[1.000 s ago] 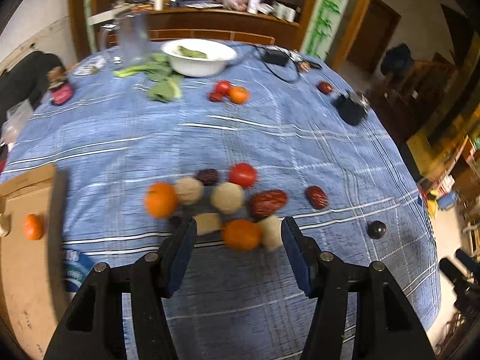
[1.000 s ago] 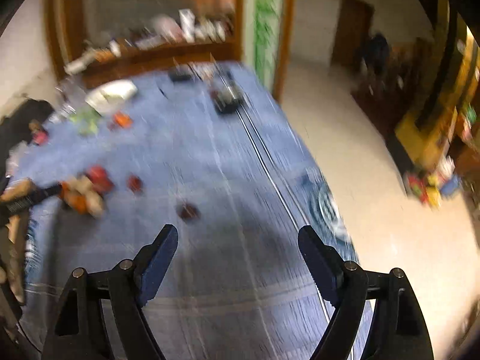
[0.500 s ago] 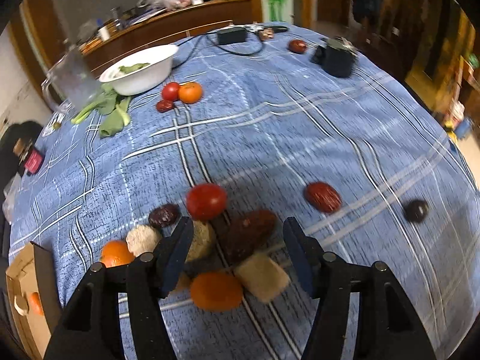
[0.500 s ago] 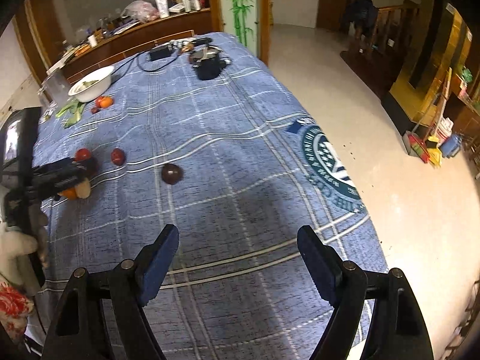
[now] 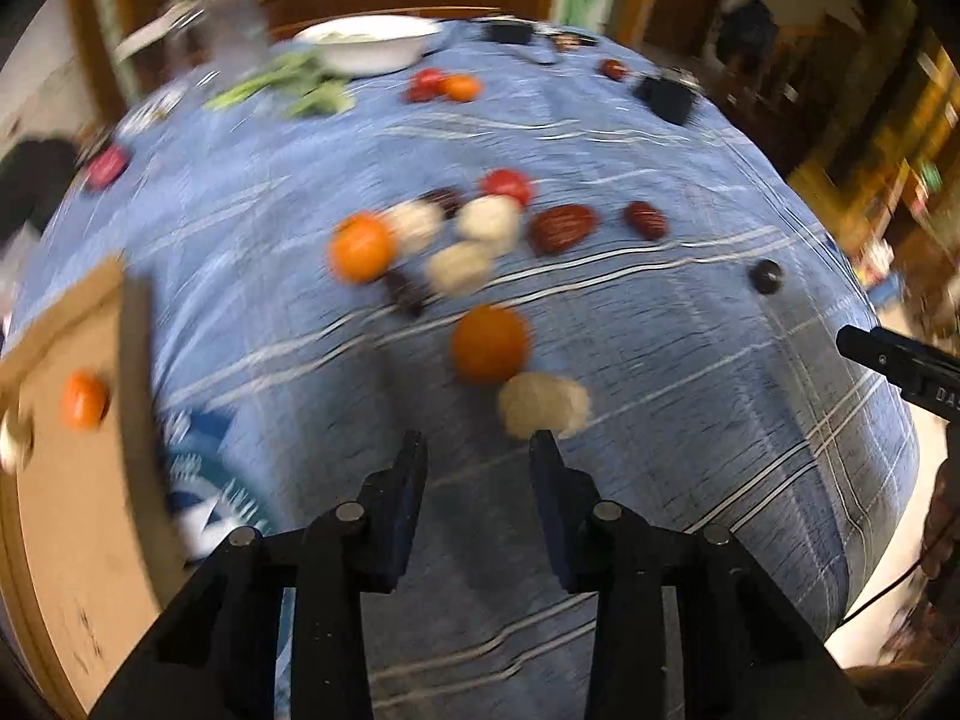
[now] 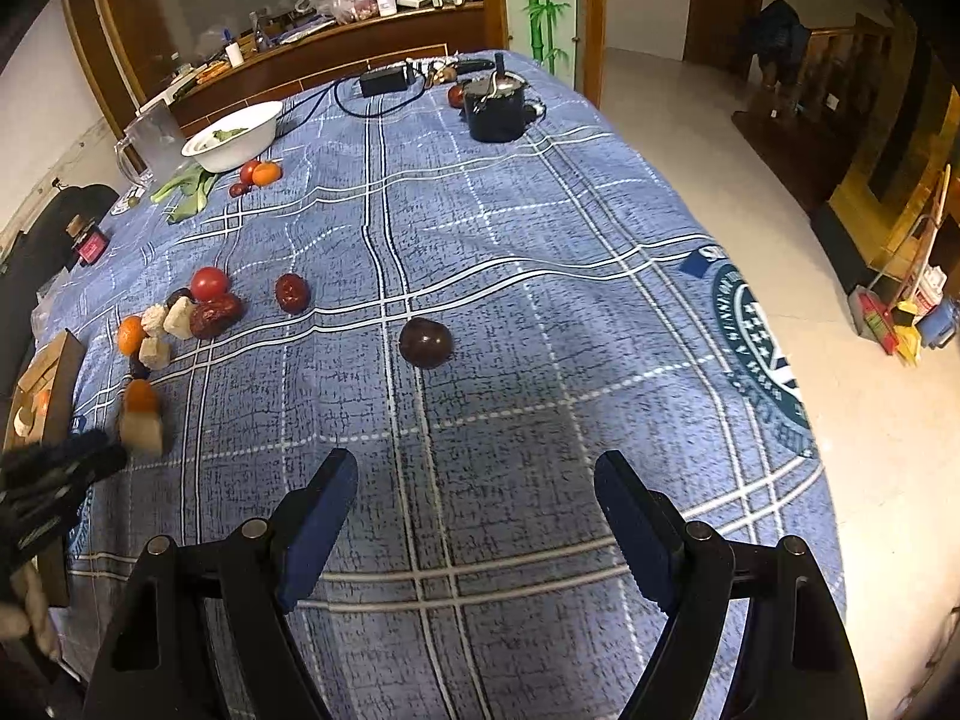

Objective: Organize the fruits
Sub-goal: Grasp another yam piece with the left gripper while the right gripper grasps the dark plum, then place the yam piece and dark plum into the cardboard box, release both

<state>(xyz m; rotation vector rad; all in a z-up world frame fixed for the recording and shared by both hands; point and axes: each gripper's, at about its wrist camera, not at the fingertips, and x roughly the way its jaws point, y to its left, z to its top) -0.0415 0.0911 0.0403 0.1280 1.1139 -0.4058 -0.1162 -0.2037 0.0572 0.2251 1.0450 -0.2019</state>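
Fruits lie in a loose cluster on the blue checked tablecloth (image 6: 540, 228): a tomato (image 6: 210, 282), red dates (image 6: 292, 292), beige lumps (image 5: 489, 219) and an orange (image 5: 362, 246). Apart from the cluster, a second orange (image 5: 489, 343) and a beige lump (image 5: 545, 405) lie just beyond my left gripper (image 5: 478, 462). Its jaws are closing, with a narrow gap and nothing between them. My right gripper (image 6: 474, 474) stands wide open and empty above the cloth, short of a dark round fruit (image 6: 425, 342). The left wrist view is blurred.
A cardboard box (image 5: 66, 480) at the left holds an orange (image 5: 84, 399). At the far end stand a white bowl (image 6: 234, 129), a glass jug (image 6: 150, 141), greens (image 6: 186, 189), a black pot (image 6: 498, 108) and two more fruits (image 6: 259, 173). The table drops to the tiled floor (image 6: 780, 192) on the right.
My left gripper has drawn back from the cluster and its jaws have narrowed; an orange and a beige lump now lie apart in front of it. The right gripper has sunk lower.
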